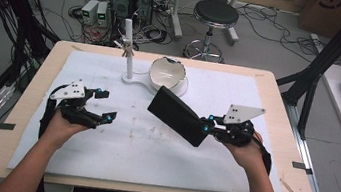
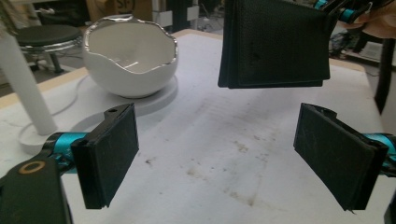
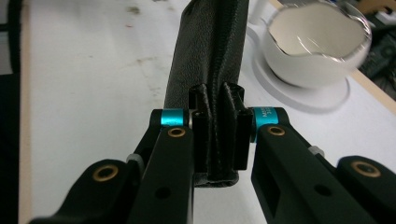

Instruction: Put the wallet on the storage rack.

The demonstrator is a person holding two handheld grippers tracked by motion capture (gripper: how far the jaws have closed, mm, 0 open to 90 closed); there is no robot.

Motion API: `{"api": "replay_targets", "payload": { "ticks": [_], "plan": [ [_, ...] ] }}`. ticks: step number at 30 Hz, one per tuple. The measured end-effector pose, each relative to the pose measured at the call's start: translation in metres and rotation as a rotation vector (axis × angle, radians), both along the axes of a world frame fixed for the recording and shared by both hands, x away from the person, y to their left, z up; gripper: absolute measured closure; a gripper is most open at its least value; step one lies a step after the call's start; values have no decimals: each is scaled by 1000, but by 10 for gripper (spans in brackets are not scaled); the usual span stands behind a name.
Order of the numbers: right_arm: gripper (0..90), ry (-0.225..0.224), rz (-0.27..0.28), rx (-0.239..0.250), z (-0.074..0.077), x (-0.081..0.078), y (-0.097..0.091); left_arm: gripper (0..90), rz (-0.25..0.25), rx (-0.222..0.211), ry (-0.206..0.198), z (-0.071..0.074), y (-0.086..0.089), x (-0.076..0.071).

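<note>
Currently a black folded wallet (image 1: 179, 116) is held above the white-covered surface (image 1: 151, 149) by the right gripper (image 1: 209, 127), whose fingers (image 3: 204, 140) are clamped on one end of it, so that the rest is carried out toward the middle of the surface, tilted up at the far end. The left gripper (image 1: 109, 105) is kept low over the left side, its fingers (image 2: 109, 156) wide apart and nothing between them.

Only a narrow edge of the wallet is pinched, near the fold, as the right gripper view shows. A slip is judged possible: the long free end could droop or twist in the grasp, and the folded layers could fan open if the squeeze is relaxed. A drop would land it on the bare covering, which is stained but free of obstacles below it.

Beyond the wallet a white bowl (image 1: 167, 73) with a wavy silvered rim is set on a flat white base (image 1: 138, 80), and a white upright post (image 1: 128, 49) is fixed to the same base beside it. These are near the wallet's far end; a forward swing could knock the bowl. Between the two grippers nothing is placed.
</note>
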State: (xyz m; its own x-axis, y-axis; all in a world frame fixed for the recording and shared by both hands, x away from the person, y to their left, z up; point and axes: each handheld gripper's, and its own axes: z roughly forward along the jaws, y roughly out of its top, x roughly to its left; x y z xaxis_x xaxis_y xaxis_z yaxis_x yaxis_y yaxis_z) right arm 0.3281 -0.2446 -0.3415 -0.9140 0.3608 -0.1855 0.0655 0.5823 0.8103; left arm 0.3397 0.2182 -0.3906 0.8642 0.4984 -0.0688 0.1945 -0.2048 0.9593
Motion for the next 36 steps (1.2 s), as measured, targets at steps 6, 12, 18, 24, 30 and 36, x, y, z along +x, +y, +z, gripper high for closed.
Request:
{"api": "replay_targets", "payload": {
  "ticks": [6,12,18,24,30,36],
  "plan": [
    [839,-40,114,-35,5,-10,20,139,-119,-17,48,3,-18,1],
    [839,-66,211,-61,5,-17,37,139,-183,-7,49,7,-33,-1],
    [838,-77,257,-47,3,-20,45,143,-278,25,102,2,-48,-3],
    [838,-50,261,-52,-2,-18,49,538,-344,45,57,3,-52,-8],
    [835,-33,251,-16,-5,-13,43,744,-378,63,48,5,-49,-11],
    [725,-2,201,72,-10,-9,38,756,-366,57,50,12,-50,-14]
  ]
}}
